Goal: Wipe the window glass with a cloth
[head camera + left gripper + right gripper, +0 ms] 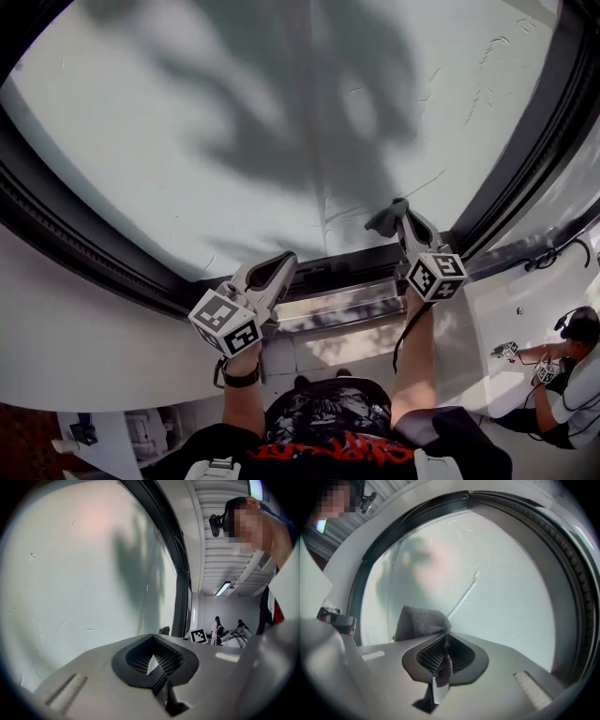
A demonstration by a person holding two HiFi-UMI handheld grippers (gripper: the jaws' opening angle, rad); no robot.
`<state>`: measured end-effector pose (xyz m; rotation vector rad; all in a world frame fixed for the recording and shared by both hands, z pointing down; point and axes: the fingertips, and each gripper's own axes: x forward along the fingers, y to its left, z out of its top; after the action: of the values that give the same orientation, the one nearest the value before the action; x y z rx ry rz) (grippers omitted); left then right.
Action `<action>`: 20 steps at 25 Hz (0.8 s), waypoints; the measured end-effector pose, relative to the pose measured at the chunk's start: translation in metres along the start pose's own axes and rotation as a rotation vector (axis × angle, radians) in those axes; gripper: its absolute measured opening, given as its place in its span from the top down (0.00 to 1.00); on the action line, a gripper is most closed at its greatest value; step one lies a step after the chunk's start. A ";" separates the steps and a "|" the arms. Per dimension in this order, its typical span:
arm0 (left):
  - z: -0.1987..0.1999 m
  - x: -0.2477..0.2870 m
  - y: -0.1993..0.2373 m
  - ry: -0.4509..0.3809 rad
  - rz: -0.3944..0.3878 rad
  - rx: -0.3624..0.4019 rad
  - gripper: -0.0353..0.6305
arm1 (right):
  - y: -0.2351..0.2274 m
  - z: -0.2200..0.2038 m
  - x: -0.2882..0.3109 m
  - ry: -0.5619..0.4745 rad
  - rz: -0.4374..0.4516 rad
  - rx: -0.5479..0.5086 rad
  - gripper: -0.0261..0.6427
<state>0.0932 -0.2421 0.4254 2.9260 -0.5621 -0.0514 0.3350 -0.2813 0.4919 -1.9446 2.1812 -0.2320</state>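
Right gripper (392, 223): jaws closed on the cloth (420, 620). A grey fold stands out past the jaw tips and a scrap is pinched between the pads.

Left gripper (279, 270): jaws together with nothing between them. It sits at the window frame's (84, 251) lower rail, to the left of the right gripper, and points up at the pane.

Window glass (234, 122): it fills the opening inside the window frame. The cloth lies at the low part of the pane, just above the frame's lower rail and towards its right-hand upright. Whether the fold is touching the glass cannot be confirmed from any view.

Governing relation: the glass lies straight ahead of the right jaws, and the cloth leads them. The unwiped area extends up and to the left, away from the frame's lower rail. A pale streak (464, 595) runs diagonally on the pane just beyond the fold.

Judgement: the right gripper is the working one, and the next stroke calls for pressing the fold flat and sweeping upward.

Containers: none in view.

Other: a second person (574, 367) is seated below the window frame, to the right, well clear of the work.
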 end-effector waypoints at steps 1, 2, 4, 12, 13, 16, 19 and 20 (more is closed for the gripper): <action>-0.002 0.007 -0.004 0.003 -0.010 -0.004 0.94 | -0.021 0.003 -0.006 0.007 -0.044 0.028 0.94; -0.002 0.014 -0.007 0.001 -0.016 -0.007 0.94 | -0.044 0.005 -0.012 0.012 -0.094 0.063 0.94; 0.003 0.021 -0.012 -0.010 -0.021 -0.008 0.94 | -0.091 0.006 -0.025 0.018 -0.221 0.132 0.94; 0.002 -0.001 0.005 -0.058 0.045 -0.038 0.94 | -0.191 0.009 -0.073 0.028 -0.542 0.224 0.94; 0.003 -0.006 0.007 -0.069 0.053 -0.038 0.94 | -0.179 0.005 -0.065 0.036 -0.513 0.218 0.94; 0.006 -0.025 0.015 -0.091 0.097 -0.040 0.94 | -0.112 -0.001 -0.032 0.003 -0.335 0.199 0.94; 0.005 -0.048 0.027 -0.098 0.160 -0.054 0.94 | -0.004 0.005 -0.002 -0.129 -0.077 0.187 0.94; 0.005 -0.054 0.030 -0.100 0.170 -0.057 0.94 | 0.037 0.005 0.008 -0.156 0.015 0.164 0.94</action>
<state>0.0314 -0.2500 0.4251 2.8214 -0.8085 -0.1902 0.2998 -0.2850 0.4774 -1.7941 2.0102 -0.2403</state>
